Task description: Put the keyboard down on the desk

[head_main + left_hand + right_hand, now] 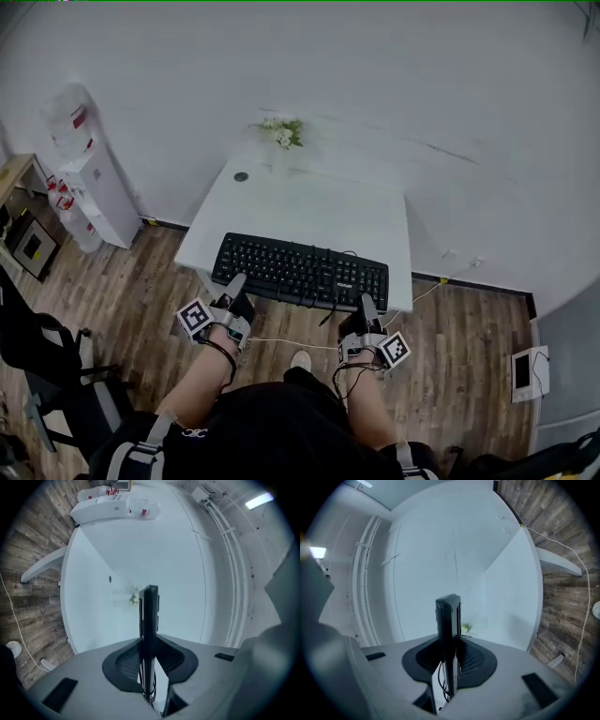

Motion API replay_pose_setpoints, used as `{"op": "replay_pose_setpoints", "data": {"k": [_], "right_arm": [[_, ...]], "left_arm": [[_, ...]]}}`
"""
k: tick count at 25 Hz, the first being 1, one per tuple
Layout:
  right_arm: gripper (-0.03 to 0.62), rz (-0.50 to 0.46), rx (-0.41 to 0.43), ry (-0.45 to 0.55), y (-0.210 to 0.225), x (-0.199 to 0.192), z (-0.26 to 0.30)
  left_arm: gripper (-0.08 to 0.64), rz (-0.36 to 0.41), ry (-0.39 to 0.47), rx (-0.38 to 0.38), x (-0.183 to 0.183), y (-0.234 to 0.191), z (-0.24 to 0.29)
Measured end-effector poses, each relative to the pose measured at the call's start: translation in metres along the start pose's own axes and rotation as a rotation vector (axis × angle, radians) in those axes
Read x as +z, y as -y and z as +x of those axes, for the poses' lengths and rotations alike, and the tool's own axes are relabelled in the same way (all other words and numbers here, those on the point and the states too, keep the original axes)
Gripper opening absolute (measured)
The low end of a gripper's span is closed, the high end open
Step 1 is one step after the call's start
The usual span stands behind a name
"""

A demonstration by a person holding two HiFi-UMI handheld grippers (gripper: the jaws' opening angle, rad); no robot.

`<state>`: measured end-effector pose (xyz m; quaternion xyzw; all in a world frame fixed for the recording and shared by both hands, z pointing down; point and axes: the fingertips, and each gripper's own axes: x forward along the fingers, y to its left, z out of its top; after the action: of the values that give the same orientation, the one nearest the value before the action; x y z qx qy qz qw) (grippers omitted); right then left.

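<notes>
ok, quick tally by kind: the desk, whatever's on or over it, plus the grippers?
Desk: 1
Keyboard: 1
Flower bunch: 1
Dark round disc: 1
Hand-held grippers: 2 (left hand-held gripper, right hand-held gripper)
Total: 6

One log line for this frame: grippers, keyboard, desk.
left gripper: shut on keyboard | right gripper: shut on keyboard | keyboard: over white desk front edge, contact unclear

The keyboard (300, 272) is black with pale lettering on its keys. The desk (309, 202) is white, as is the wall (375, 75) behind it. The floor (122, 300) is brown wood planks. The flowers (281, 132) at the desk's far edge are white with green leaves.
</notes>
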<state>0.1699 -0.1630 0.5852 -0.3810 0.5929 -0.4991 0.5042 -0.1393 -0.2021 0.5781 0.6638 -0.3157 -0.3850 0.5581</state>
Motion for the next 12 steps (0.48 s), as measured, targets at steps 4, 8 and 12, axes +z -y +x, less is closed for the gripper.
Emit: {"op": "replay_pose_setpoints", "data": {"k": [4, 8, 12], "right_arm": [[0.075, -0.002, -0.021, -0.003, 0.01, 0.025, 0.035], [0.075, 0.0, -0.032, -0.019, 0.019, 0.051, 0.076], [0.075, 0.004, -0.039, -0.028, 0.027, 0.079, 0.119]], "left_arm": [[0.072, -0.023, 0.002, 0.021, 0.004, -0.012, 0.039], [0.072, -0.023, 0.012, 0.034, 0.012, -0.022, 0.085], [0.072, -0.021, 0.023, 0.039, 0.019, -0.029, 0.132]]}}
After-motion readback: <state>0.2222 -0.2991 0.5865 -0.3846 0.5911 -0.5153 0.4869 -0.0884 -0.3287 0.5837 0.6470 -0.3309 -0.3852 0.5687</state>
